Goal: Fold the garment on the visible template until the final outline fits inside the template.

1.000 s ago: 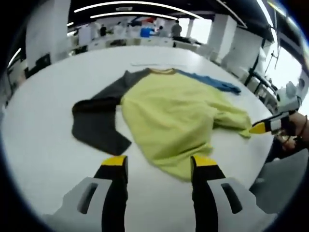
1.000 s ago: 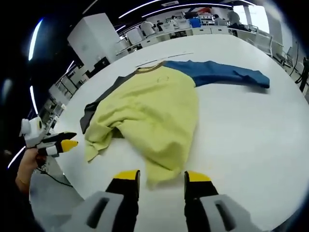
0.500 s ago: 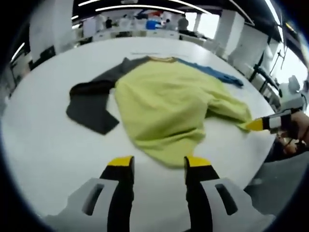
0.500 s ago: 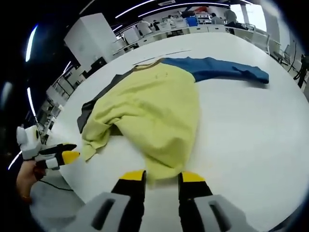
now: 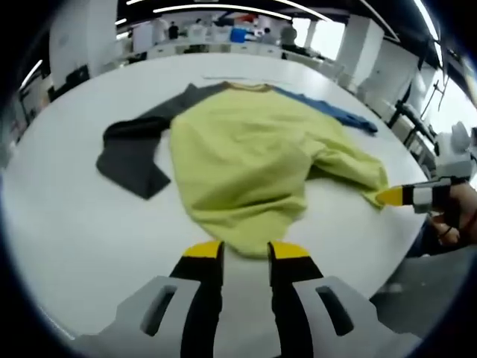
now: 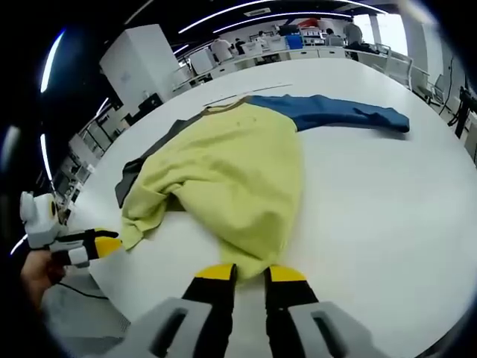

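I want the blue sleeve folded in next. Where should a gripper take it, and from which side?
Grip the blue sleeve near its free cuff end, coming from the bare table beside it: it lies flat and straight, away from the yellow body.

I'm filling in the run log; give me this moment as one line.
left gripper: jaws narrowly apart at shirt hem | right gripper: same, opposite hem corner | shirt: crumpled, unfolded on table

Garment (image 5: 246, 164) spread on the table (image 5: 67, 224), collar at the far side, hem nearest the left gripper (image 5: 247, 252). One sleeve (image 5: 130, 153) lies folded to its left; the other sleeve (image 6: 335, 113) stretches right. The right gripper (image 6: 250, 274) sits at a hem corner. Desks (image 5: 223, 48) stand behind the table.
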Action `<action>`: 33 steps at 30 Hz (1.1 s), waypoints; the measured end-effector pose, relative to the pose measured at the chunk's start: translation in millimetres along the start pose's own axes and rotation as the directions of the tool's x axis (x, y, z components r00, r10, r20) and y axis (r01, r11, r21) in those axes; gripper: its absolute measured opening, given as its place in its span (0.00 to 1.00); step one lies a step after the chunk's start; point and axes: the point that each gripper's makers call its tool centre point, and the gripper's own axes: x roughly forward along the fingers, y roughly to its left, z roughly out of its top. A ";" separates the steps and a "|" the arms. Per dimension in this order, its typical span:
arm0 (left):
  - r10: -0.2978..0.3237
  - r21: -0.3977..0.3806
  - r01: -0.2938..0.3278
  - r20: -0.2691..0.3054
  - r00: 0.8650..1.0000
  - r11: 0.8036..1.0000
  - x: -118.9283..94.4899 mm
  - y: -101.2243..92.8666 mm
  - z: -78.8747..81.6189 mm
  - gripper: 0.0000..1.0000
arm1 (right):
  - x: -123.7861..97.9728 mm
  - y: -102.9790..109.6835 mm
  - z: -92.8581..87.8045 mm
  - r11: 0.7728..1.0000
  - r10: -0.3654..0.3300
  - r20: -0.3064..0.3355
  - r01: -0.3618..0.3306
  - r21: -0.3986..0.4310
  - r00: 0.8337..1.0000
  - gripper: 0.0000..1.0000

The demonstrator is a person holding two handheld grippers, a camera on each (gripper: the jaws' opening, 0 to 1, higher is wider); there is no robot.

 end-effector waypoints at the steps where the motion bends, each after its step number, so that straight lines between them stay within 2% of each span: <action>1: 0.011 -0.011 -0.011 -0.004 1.000 1.000 0.6 1.4 -1.7 0.19 | 0.1 -0.4 -0.2 1.000 -0.006 0.000 0.006 -0.010 1.000 0.10; 4: 0.025 -0.044 -0.026 -0.015 1.000 0.999 3.4 3.3 -6.2 0.10 | 0.8 1.5 -0.9 1.000 -0.004 -0.002 0.003 -0.024 1.000 0.08; 6: 0.017 -0.055 -0.018 -0.021 1.000 0.998 5.3 1.7 -8.4 0.10 | 1.9 4.4 -1.6 1.000 0.011 -0.008 -0.011 0.011 1.000 0.07; 16: 0.017 -0.065 -0.018 -0.021 1.000 0.998 7.4 -1.8 -7.7 0.09 | 2.7 8.7 -3.7 1.000 0.010 -0.024 -0.010 0.018 1.000 0.06; 19: 0.013 -0.068 -0.014 -0.020 1.000 0.998 8.6 -3.6 -6.8 0.06 | 4.1 8.1 -4.1 1.000 0.006 -0.032 -0.006 -0.012 0.999 0.02; 22: 0.011 -0.064 -0.012 -0.023 1.000 0.998 8.2 -4.2 -5.8 0.01 | 2.9 8.4 -4.5 1.000 0.016 -0.034 -0.017 -0.002 0.999 0.00; 27: -0.013 -0.081 0.010 -0.037 0.999 0.997 0.6 1.6 -5.6 0.00 | -4.9 11.8 -6.0 0.998 0.062 -0.032 -0.062 0.006 0.998 0.00; 33: -0.033 -0.022 0.032 -0.043 0.999 0.999 -14.0 14.4 1.5 0.00 | -18.7 7.8 -9.7 0.997 0.063 -0.053 -0.065 -0.036 0.997 0.00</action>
